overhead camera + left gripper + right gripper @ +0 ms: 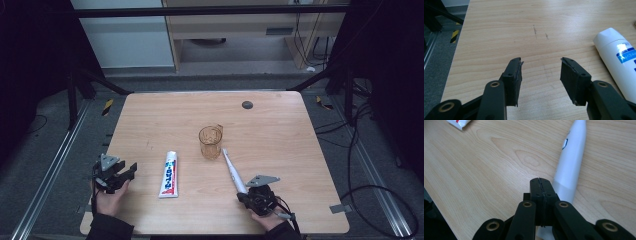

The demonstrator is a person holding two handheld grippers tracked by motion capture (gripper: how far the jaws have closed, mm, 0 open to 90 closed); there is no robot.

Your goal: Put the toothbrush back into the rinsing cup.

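Pale wood covers the desk [280, 125], and near its centre stands an amber see-through cup [210, 142] with a pouring lip, upright and holding nothing that can be made out. At about five o'clock from the cup lies a white electric toothbrush [232, 170], its head just beside the cup's base and its handle end touching the right gripper [541, 185], whose jaws are pressed together with nothing between them. At about seven o'clock from the cup lies a toothpaste tube [169, 174], and well to its nine o'clock the left gripper [541, 67] rests low over bare wood, jaws spread apart and gripping nothing.
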